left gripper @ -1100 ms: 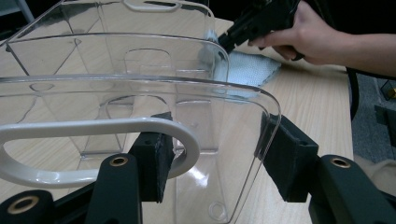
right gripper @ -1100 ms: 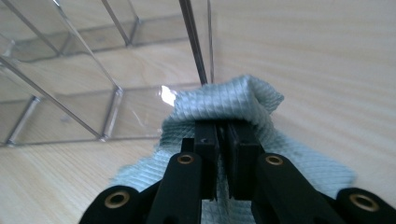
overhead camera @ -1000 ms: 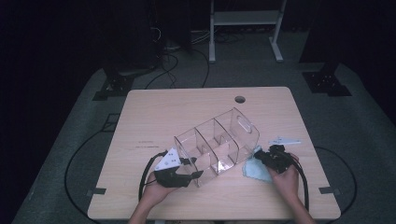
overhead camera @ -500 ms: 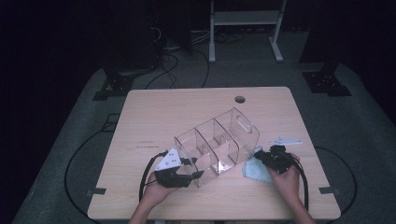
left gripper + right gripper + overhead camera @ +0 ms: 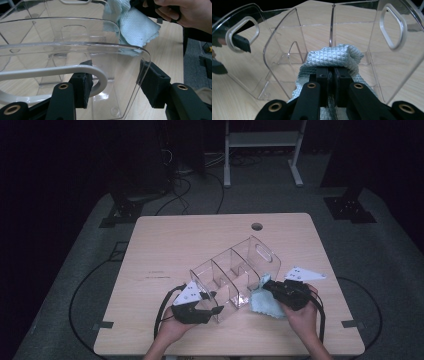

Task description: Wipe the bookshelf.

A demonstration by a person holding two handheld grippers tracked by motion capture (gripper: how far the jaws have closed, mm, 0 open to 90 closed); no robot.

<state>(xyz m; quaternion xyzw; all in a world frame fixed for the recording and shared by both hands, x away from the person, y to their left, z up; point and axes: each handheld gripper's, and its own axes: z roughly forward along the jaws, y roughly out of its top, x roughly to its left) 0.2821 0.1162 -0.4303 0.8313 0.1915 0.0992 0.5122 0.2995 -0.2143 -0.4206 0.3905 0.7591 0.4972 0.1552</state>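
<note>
In the high view, a clear plastic organiser with three compartments [image 5: 234, 276] lay on the pale wooden table [image 5: 165, 245], its long axis running from lower left of centre up toward the right. The left gripper [image 5: 211, 306] sat at its lower-left end; the right gripper [image 5: 266, 285] sat along its lower-right long side, with a light blue cloth [image 5: 265, 302] bunched beneath it on the table. The right gripper was clearly the nearer one to that side wall.

In the left gripper view, the jaws stood apart astride the organiser's end wall [image 5: 117, 75], one pad inside by the white-edged handle cutout [image 5: 75, 71], the other outside past the rim; whether they actually pinched it I could not tell. The cloth [image 5: 136, 27] showed at upper right, held by the other hand [image 5: 192, 12].

In the right gripper view, the jaws were clamped tight on the quilted cloth [image 5: 334, 56], which lay directly ahead against the organiser's clear side wall [image 5: 287, 45], facing the middle compartment. My judgement: the wipe would run along that long wall.
</note>
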